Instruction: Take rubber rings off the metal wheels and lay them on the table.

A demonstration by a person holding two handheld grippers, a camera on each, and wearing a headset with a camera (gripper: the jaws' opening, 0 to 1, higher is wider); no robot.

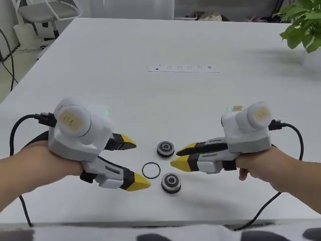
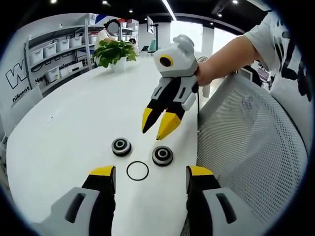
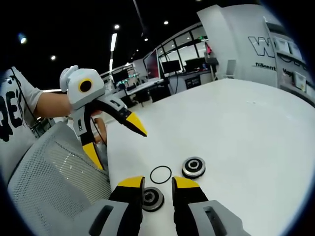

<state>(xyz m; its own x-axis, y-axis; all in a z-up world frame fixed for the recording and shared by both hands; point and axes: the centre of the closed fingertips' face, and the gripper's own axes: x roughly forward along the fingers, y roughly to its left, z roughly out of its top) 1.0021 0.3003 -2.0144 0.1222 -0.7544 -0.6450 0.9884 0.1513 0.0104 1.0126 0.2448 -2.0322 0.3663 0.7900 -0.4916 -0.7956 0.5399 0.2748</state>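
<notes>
Two small metal wheels with dark rims lie on the white table [image 1: 100, 65], one farther [image 1: 165, 148] and one nearer [image 1: 171, 183]. A loose black rubber ring [image 1: 151, 170] lies flat between them, to their left. My left gripper [image 1: 138, 163] is wide open, its yellow tips either side of the ring's left. My right gripper [image 1: 181, 156] is narrowly open and holds nothing, its tips just right of the wheels. In the left gripper view the ring [image 2: 137, 170] sits ahead of the spread gripper [image 2: 151, 172]. In the right gripper view the near wheel [image 3: 151, 198] lies under the gap of the right gripper [image 3: 158, 183].
A white power strip [image 1: 183, 68] lies mid-table farther out. A potted plant [image 1: 303, 25] stands at the far right corner. A chair [image 1: 45, 10] is beyond the far left edge. Black cables [image 1: 15, 135] trail from both grippers. A mesh chair back [image 2: 246, 147] is close behind.
</notes>
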